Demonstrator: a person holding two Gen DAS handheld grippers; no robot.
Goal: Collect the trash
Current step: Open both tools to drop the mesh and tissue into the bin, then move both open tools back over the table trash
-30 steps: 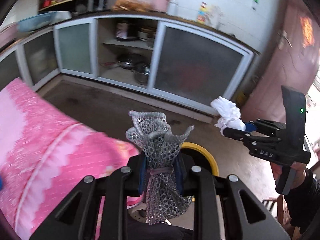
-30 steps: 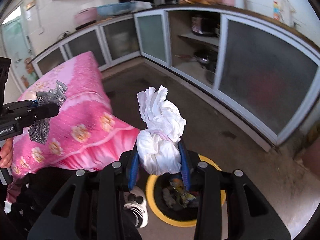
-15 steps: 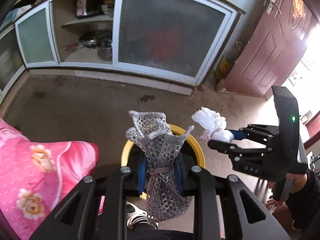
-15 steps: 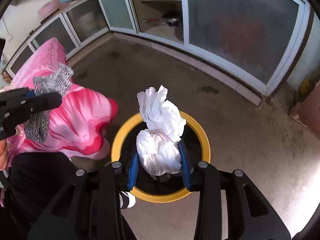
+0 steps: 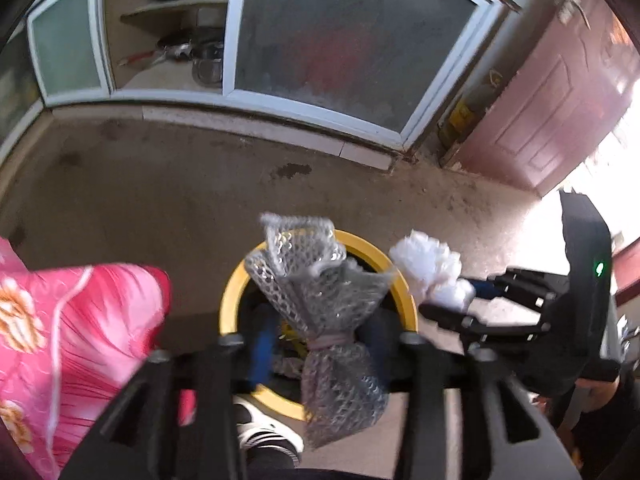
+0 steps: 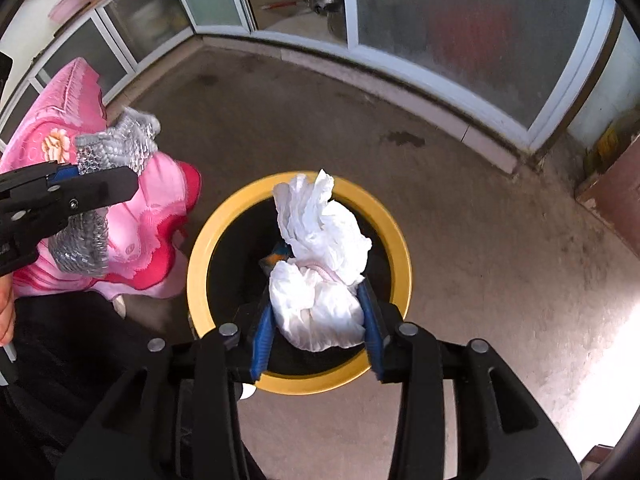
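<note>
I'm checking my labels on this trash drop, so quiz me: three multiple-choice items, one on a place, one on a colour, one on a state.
1. The white bundle hangs over: A the bin; B the pink cloth; C a shelf.
2. The bin's rim is: A blue; B yellow; C white.
3. The left gripper is: A open; B shut; C unseen.
Answers: A, the bin lies right behind it; B, a yellow ring shows; A, gaps flank the mesh bundle between its jaws, which have just been opening.
</note>
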